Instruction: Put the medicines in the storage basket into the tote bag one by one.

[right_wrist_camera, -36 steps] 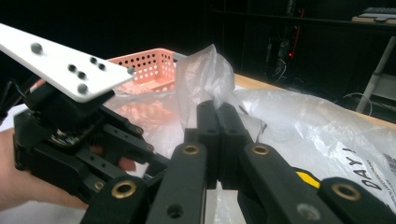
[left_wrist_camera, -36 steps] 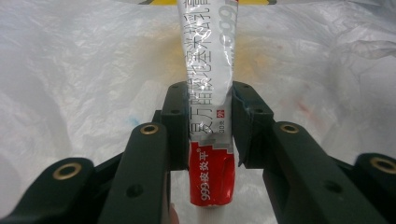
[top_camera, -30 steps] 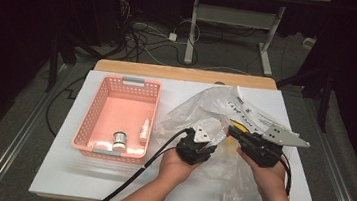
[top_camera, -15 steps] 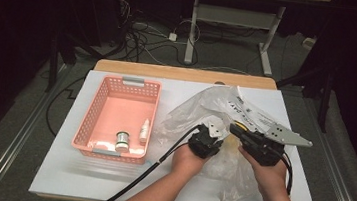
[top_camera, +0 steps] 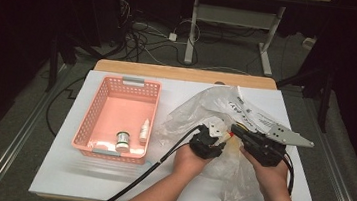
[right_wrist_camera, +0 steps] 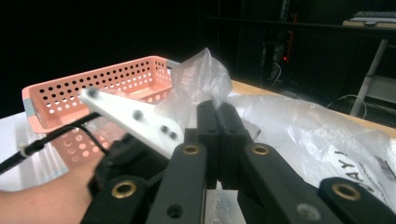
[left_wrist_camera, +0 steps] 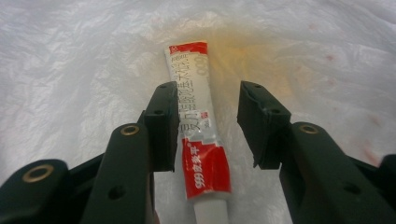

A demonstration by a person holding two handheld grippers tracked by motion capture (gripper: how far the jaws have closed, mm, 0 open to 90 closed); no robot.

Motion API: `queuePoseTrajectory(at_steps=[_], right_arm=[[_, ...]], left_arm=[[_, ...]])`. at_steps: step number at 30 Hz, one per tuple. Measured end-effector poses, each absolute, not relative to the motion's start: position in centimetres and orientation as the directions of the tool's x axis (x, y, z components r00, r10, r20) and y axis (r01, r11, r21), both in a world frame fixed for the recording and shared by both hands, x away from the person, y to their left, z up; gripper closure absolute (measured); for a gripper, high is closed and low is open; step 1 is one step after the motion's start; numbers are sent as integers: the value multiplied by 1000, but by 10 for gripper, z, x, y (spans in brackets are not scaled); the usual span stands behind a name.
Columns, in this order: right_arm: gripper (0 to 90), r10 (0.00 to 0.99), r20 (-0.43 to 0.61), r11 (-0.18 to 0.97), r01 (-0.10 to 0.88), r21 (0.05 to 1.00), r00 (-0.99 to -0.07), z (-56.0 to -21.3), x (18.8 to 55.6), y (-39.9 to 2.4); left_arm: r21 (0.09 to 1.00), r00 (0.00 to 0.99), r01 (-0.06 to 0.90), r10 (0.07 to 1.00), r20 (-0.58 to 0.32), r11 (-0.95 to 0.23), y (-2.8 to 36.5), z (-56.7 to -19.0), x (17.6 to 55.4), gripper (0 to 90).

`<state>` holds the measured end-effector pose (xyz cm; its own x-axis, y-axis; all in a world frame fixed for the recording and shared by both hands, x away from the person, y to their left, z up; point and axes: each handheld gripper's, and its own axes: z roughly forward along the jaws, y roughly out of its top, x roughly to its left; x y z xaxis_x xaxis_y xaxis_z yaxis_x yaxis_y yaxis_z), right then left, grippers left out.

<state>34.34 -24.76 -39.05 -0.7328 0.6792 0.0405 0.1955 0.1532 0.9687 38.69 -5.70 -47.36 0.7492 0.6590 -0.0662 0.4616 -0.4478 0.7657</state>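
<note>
A pink basket (top_camera: 95, 117) with many small holes stands on the left part of the white table (top_camera: 58, 173). Inside it, near the front wall, there is a small round jar (top_camera: 122, 140), and just beside the jar lies a small white bottle (top_camera: 144, 130). Behind the white table is a wooden edge (top_camera: 184, 74). On the floor further back lie many cables (top_camera: 148, 37), next to a white metal frame (top_camera: 193, 26).

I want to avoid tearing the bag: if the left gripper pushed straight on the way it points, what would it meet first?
Probably the red-and-white tube lying between the left gripper's open jaws, which have just been opening; behind it is the clear plastic bag, though depth is unclear.
</note>
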Motion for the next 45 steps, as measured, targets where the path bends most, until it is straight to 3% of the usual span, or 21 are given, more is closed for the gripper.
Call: queuePoseTrajectory(at_steps=[16, 23, 29, 35, 41, 45], right_arm=[[900, 673, 40, 169, 206, 964, -739, -395, 341, -244], [900, 675, 36, 176, 208, 962, -737, -396, 341, -245], [900, 678, 36, 175, 209, 962, -735, -396, 340, -245], [900, 679, 32, 178, 207, 962, -734, -396, 339, -245], [900, 682, 27, 185, 208, 960, -731, -397, 339, -245], [900, 683, 25, 183, 204, 962, -730, -396, 338, -246]], left_arm=[[803, 797, 437, 588, -138, -405, -25, -467, 350, 470], [821, 815, 422, 558, -157, -385, -2, -464, 328, 366], [812, 815, 447, 546, -196, -375, 22, -456, 318, 216], [815, 825, 424, 541, -166, -395, 39, -447, 308, 148], [797, 817, 423, 562, -129, -432, 42, -454, 304, 9], [800, 807, 426, 578, -125, -422, 46, -453, 303, 0]])
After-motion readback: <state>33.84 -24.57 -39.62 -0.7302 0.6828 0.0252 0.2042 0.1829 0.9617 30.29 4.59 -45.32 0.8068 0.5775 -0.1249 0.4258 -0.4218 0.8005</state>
